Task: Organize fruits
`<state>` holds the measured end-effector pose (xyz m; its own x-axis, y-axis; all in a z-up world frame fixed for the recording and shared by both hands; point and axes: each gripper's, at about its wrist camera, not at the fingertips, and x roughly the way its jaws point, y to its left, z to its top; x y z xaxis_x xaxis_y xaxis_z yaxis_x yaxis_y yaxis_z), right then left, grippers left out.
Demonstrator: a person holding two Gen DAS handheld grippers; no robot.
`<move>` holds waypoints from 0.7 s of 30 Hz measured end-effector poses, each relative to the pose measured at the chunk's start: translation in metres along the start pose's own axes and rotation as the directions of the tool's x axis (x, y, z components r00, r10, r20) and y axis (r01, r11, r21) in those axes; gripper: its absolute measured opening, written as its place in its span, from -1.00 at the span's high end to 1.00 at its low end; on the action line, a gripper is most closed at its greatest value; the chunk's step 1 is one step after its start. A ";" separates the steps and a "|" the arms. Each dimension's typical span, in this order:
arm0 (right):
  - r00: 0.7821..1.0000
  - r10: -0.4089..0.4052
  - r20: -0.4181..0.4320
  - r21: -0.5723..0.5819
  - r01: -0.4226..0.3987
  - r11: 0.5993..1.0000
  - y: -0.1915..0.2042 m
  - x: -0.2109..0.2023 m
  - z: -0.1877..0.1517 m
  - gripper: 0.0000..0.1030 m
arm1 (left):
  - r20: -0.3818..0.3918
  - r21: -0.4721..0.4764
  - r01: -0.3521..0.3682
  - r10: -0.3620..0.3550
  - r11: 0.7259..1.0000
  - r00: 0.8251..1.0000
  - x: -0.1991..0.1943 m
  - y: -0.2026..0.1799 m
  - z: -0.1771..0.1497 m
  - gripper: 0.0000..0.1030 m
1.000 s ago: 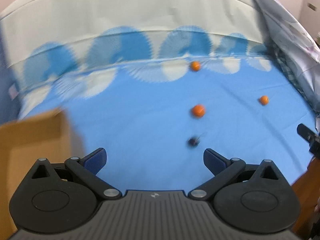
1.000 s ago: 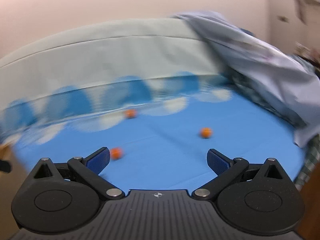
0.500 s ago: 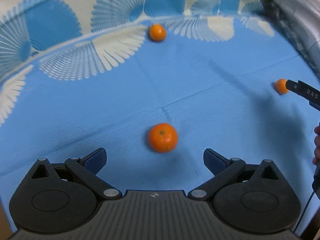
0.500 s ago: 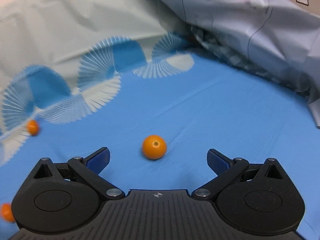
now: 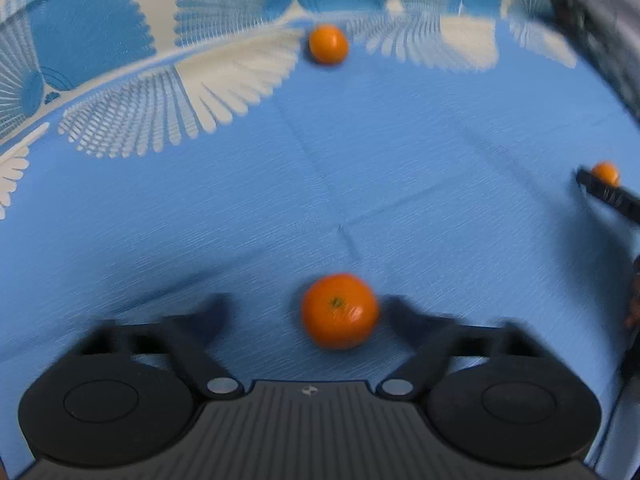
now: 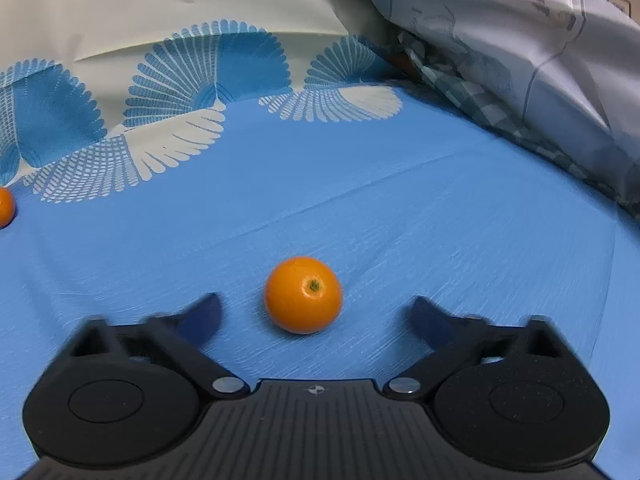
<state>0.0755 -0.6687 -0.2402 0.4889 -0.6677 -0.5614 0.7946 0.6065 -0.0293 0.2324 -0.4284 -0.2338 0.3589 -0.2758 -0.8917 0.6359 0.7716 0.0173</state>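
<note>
— What's the surface?
— A bright blue cloth sheet (image 6: 400, 208) with white and blue fan shapes along its far edge, and a crumpled pale grey fabric (image 6: 520, 40) heaped to the right.

— And the left gripper (image 5: 304, 316)?
— Spread wide, a round orange mandarin (image 5: 339, 311) lying between its fingers, nearer the right one.

— The right gripper (image 6: 316, 316)?
— Also spread, with a smooth round orange fruit (image 6: 303, 295) on the sheet between its fingertips, touching neither.

— Any others?
— A third small orange fruit (image 5: 328, 44) rests far off, by the fan pattern.
</note>
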 end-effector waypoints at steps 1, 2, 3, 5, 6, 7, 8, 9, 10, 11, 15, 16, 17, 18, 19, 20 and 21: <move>1.000 0.009 -0.005 -0.013 -0.009 1.000 0.001 -0.004 0.001 0.24 | -0.010 0.005 0.028 -0.028 1.000 1.000 -0.004 0.000 0.002 0.20; 1.000 0.018 -0.011 -0.009 -0.018 1.000 -0.001 -0.006 0.002 0.24 | -0.015 -0.001 0.034 -0.034 0.999 0.999 -0.006 0.000 0.004 0.20; 1.000 0.024 -0.007 -0.001 -0.024 1.000 -0.002 -0.009 0.003 0.24 | -0.001 -0.006 0.039 -0.039 0.999 0.999 -0.011 0.000 0.003 0.21; 1.000 0.019 0.003 0.001 -0.019 1.000 -0.004 -0.019 0.005 0.24 | 0.037 0.022 0.032 -0.033 0.999 0.999 -0.022 0.000 0.001 0.21; 1.000 0.019 0.011 0.011 -0.019 1.000 -0.006 -0.026 0.007 0.24 | 0.043 0.029 0.030 -0.031 0.999 0.999 -0.028 0.000 -0.001 0.21; 0.999 0.032 0.021 0.027 -0.032 0.999 -0.009 -0.036 0.009 0.24 | 0.046 0.030 0.035 -0.036 0.999 0.998 -0.035 0.000 -0.002 0.21; 0.998 0.048 0.035 0.035 -0.050 0.998 -0.012 -0.047 0.011 0.24 | 0.053 0.033 0.041 -0.043 0.999 0.998 -0.043 0.001 -0.003 0.21; 0.997 0.059 0.050 0.034 -0.061 0.998 -0.013 -0.059 0.013 0.24 | 0.064 0.036 0.047 -0.049 0.998 0.997 -0.053 0.001 -0.006 0.21; 0.995 0.069 0.066 0.033 -0.071 0.997 -0.014 -0.072 0.015 0.24 | 0.075 0.036 0.052 -0.054 0.998 0.996 -0.066 0.003 -0.009 0.21; 0.993 0.086 0.081 0.037 -0.089 0.995 -0.015 -0.088 0.017 0.24 | 0.082 0.035 0.055 -0.058 0.998 0.995 -0.078 0.004 -0.012 0.21; 0.976 0.182 0.115 0.064 -0.191 0.980 -0.017 -0.158 0.021 0.24 | 0.120 0.018 0.070 -0.072 0.997 0.990 -0.142 0.012 -0.038 0.20; 0.971 0.205 0.125 0.074 -0.215 0.974 -0.017 -0.177 0.020 0.24 | 0.127 0.013 0.065 -0.066 0.998 0.990 -0.161 0.015 -0.048 0.20; 0.964 0.233 0.129 0.078 -0.244 0.967 -0.016 -0.197 0.018 0.24 | 0.132 0.008 0.060 -0.061 0.998 0.989 -0.178 0.019 -0.056 0.20; 0.953 0.271 0.133 0.074 -0.283 0.956 -0.014 -0.220 0.016 0.24 | 0.138 0.000 0.057 -0.057 0.998 0.989 -0.195 0.024 -0.065 0.20; 0.942 0.305 0.139 0.067 -0.316 0.946 -0.010 -0.241 0.014 0.24 | 0.137 -0.007 0.047 -0.046 0.999 0.990 -0.214 0.029 -0.077 0.20; 0.930 0.343 0.133 0.048 -0.351 0.935 -0.005 -0.263 0.010 0.24 | 0.135 -0.006 0.036 -0.035 0.999 0.990 -0.230 0.033 -0.087 0.20; 0.916 0.380 0.124 0.025 -0.386 0.922 0.000 -0.285 0.006 0.24 | 0.137 -0.006 0.024 -0.023 1.000 0.990 -0.246 0.039 -0.097 0.20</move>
<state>-0.0614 -0.4816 -0.0752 0.7951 -0.4348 -0.4228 0.5529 0.8062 0.2105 0.1027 -0.2749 -0.0581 0.4344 -0.3699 -0.8212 0.6406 0.7678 -0.0069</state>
